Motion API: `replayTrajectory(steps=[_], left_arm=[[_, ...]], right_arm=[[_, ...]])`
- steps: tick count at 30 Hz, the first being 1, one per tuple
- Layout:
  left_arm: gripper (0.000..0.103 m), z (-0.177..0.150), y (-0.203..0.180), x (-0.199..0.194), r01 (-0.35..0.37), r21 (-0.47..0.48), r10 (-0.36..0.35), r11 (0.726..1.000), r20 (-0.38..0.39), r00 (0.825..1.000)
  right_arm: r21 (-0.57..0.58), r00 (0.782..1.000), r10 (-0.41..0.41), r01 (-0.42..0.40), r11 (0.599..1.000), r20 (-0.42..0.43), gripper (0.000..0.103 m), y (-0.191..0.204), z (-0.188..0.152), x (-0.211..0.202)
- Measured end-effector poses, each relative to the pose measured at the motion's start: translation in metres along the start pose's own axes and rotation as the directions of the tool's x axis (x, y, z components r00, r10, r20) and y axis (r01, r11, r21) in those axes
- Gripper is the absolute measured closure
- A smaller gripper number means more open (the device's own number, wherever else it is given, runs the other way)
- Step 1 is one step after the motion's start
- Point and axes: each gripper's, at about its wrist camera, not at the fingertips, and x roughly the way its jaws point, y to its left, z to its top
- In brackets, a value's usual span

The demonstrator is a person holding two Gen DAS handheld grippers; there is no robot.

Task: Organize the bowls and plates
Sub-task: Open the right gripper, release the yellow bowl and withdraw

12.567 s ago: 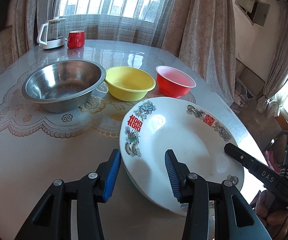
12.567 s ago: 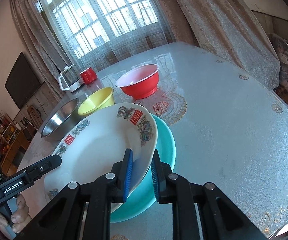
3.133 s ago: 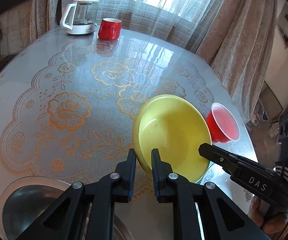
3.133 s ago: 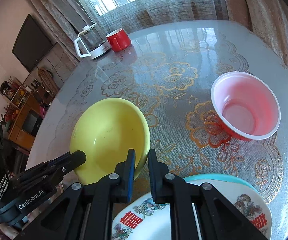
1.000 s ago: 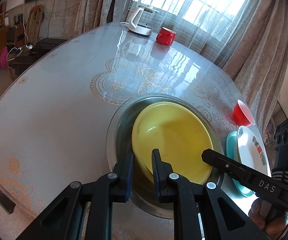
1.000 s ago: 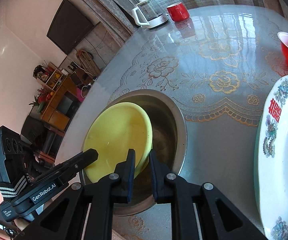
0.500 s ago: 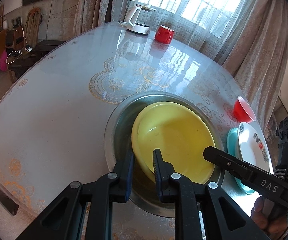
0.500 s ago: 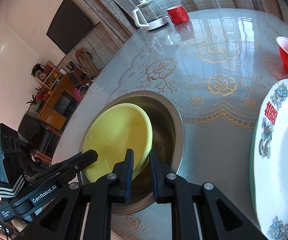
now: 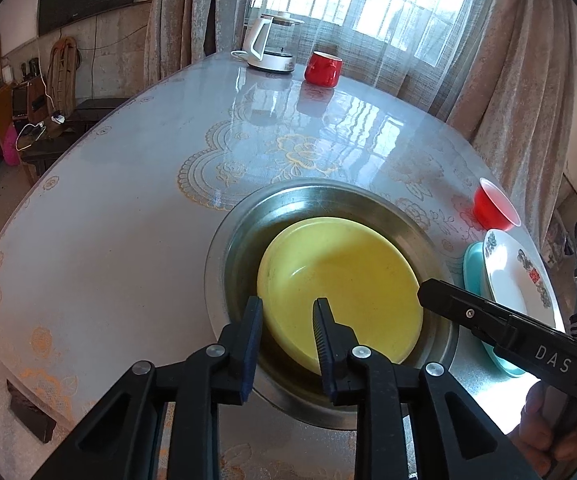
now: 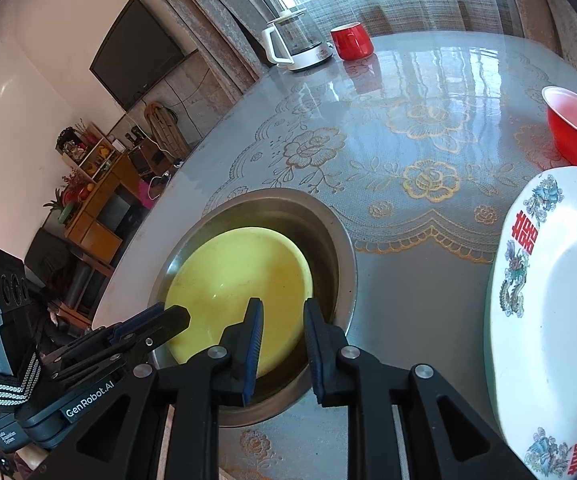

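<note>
The yellow bowl [image 9: 340,280] rests inside the steel bowl [image 9: 240,240]; both also show in the right wrist view, yellow bowl [image 10: 236,280] in steel bowl [image 10: 336,236]. My left gripper [image 9: 287,322] is open, its fingers either side of the yellow bowl's near rim, not gripping. My right gripper [image 10: 283,326] is open over the bowl's right rim. The white patterned plate [image 10: 556,300] lies on a teal plate [image 9: 473,268] to the right. A red bowl [image 10: 576,128] stands beyond it.
A glass kettle [image 9: 270,50] and a red mug [image 9: 323,69] stand at the table's far side by the window. A lace mat [image 10: 408,152] covers the table's middle. The table edge [image 9: 48,168] curves on the left, with furniture beyond.
Both grippers have opened and let go of the yellow bowl, which now sits lower and flatter in the steel bowl. Both grippers have drawn back slightly.
</note>
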Motion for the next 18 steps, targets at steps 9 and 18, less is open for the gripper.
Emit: replayTrajectory(steps=[9,18], left_arm=[[0.076,-0.005,-0.006,-0.001,-0.018,0.033,0.017,0.999,0.014,1.000],[0.075,-0.007,-0.006,-0.013,-0.068,0.031,0.065,0.997,0.085,0.994]], right_arm=[[0.002,1.000,0.009,-0.009,1.000,0.013,0.082,-0.003,-0.003,-0.002],[-0.005,0.998,0.039,-0.039,0.999,0.047,0.076,-0.002,-0.010,-0.006]])
